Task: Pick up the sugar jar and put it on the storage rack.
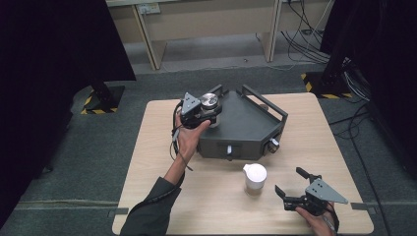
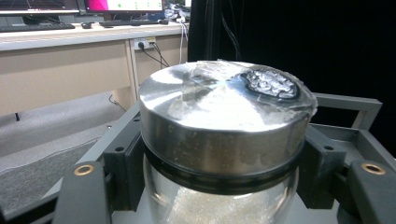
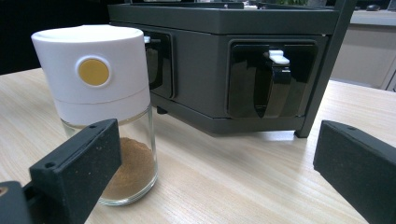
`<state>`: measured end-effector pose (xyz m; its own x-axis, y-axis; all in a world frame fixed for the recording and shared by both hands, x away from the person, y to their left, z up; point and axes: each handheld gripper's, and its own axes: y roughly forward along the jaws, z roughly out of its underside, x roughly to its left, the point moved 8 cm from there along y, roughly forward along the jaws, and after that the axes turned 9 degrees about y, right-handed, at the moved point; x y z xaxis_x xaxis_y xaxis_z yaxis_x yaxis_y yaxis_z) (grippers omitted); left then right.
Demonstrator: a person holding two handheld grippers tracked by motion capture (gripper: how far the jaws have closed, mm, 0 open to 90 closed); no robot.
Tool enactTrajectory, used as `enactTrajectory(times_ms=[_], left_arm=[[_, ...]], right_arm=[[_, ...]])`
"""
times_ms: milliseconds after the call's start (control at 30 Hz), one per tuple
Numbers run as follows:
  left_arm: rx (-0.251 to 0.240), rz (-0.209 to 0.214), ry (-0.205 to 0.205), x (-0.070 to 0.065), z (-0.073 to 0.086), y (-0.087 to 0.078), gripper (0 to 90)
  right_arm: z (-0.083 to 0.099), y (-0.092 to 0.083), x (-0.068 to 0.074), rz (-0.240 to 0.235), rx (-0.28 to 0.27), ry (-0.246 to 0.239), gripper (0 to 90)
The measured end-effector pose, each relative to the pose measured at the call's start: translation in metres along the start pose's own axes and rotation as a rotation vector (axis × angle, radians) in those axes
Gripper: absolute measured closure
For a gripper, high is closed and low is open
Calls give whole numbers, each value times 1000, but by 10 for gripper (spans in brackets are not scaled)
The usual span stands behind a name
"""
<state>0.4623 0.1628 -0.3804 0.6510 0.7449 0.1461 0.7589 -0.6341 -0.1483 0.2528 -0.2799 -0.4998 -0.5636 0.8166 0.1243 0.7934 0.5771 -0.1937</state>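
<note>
Right up against the lens in the left gripper view sits a glass jar (image 2: 224, 140) with a shiny metal lid (image 2: 219, 98), white grains showing through the glass below. The left gripper (image 2: 223, 186) has it clamped, a black jaw pressed on either side just under the lid. A patch of clear film lies crinkled across the lid's top.

From the high view, the left gripper (image 1: 209, 112) holds that jar (image 1: 209, 101) upright over the left rear corner of the dark grey rack (image 1: 246, 123), which stands toward the far side of the wooden table (image 1: 157, 162). The person's left hand (image 1: 189, 135) comes up from the near edge, its dark sleeve (image 1: 150, 209) at the bottom of the frame.

Over on the right, the right gripper (image 1: 293, 184) rests low near the table's front right corner, jaws spread wide, nothing between them. In the right gripper view the two black jaws (image 3: 215, 172) stand well apart. Just beside the left-hand one, a second jar (image 3: 105, 107) with a white cap and a yellow dot stands on the table, brown powder in its bottom. It isn't gripped. Behind it the rack (image 3: 224, 65) shows its front, with a dark handle (image 3: 275, 81) set in a recess.

In the high view that white-capped jar (image 1: 255, 177) stands just in front of the rack, to the left of the open right gripper.
</note>
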Motion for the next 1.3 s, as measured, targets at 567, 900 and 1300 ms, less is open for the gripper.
enactTrajectory(times_ms=[567, 900, 1300], left_arm=[[40, -24, 3, -1, 14, 10, 309], [27, -31, 1, -1, 17, 9, 306], [35, -61, -23, -1, 19, 5, 43]], right_arm=[[0, 0, 0, -1, -1, 1, 13], [0, 0, 0, -2, -2, 2, 14], [0, 0, 0, -3, 1, 0, 14]])
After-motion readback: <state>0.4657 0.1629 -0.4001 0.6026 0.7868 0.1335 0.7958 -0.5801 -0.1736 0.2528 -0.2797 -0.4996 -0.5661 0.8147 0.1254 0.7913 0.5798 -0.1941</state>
